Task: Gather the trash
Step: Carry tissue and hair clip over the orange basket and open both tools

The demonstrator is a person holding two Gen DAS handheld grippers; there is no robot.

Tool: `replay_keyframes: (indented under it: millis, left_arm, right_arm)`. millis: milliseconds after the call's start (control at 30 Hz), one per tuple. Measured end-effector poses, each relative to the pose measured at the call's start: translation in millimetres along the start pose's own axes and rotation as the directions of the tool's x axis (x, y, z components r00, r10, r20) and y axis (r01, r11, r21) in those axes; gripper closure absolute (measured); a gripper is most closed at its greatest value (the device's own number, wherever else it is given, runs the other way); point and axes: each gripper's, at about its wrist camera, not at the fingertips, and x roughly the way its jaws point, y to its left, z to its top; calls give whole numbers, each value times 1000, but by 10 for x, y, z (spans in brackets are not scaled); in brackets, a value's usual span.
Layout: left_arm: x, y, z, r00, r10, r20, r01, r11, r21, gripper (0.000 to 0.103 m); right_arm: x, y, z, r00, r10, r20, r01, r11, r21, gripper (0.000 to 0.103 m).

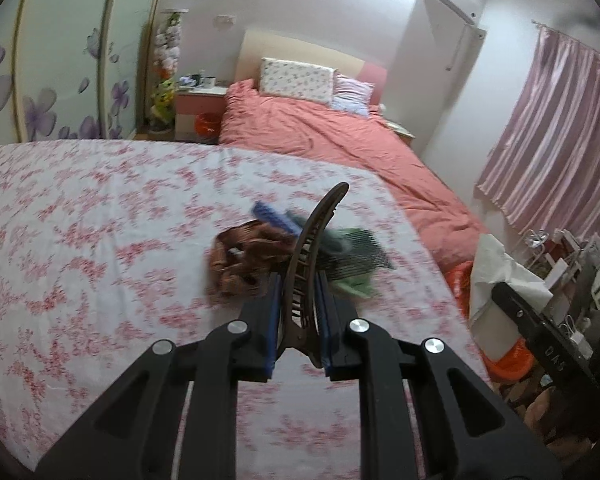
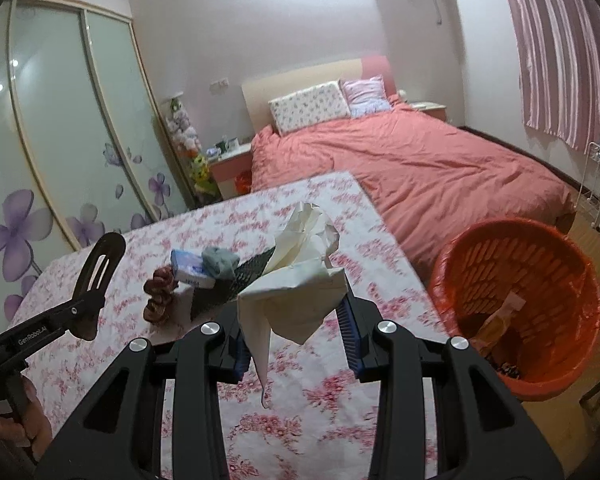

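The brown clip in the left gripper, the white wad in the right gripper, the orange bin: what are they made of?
Brown clip: looks like rigid glossy plastic, with thin moulded teeth and a curved slotted spine. White wad: probably tissue or soft paper, matte, creased, hanging limp. Orange bin: likely plastic lattice walls, lined with a thin shiny orange bag, crinkled at the rim.

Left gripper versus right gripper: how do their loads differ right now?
The left gripper is shut on a hair clip, dark, rigid and curved, standing up between its fingers. The right gripper is shut on a tissue, white, soft and crumpled, with a corner hanging down. The clip keeps its shape; the tissue sags. Both are held above the flowered table, with the orange bin on the right.
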Motion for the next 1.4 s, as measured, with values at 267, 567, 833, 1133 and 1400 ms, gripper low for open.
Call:
replay_keyframes:
  millis: [267,567,833,1133,1400]
  left_arm:
    - [-29,-522,55,996,-82,16,81,995,64,86]
    - [83,-1222,29,979,-206,-7,205,968,145,86]
    - [381,-1883,-101,946,-312,-87,324,924,204,86]
    - [940,-2524,-261,906,-376,-195,416,879,234,85]
    - [1544,-2694,-469,905,-315,-285,381,899,217,59]
  right_arm:
    - [-238,-242,100,996,-43,81,42,999,22,66]
    - [-384,-655,155,984,-113,138,103,992,77,66]
    - [-464,-1150,178,970,-185,156,163,976,142,66]
    - [-383,-1709,157,959,-249,138,213,948,235,65]
    - [-127,-2103,39,964,-263,46,239,925,295,47]
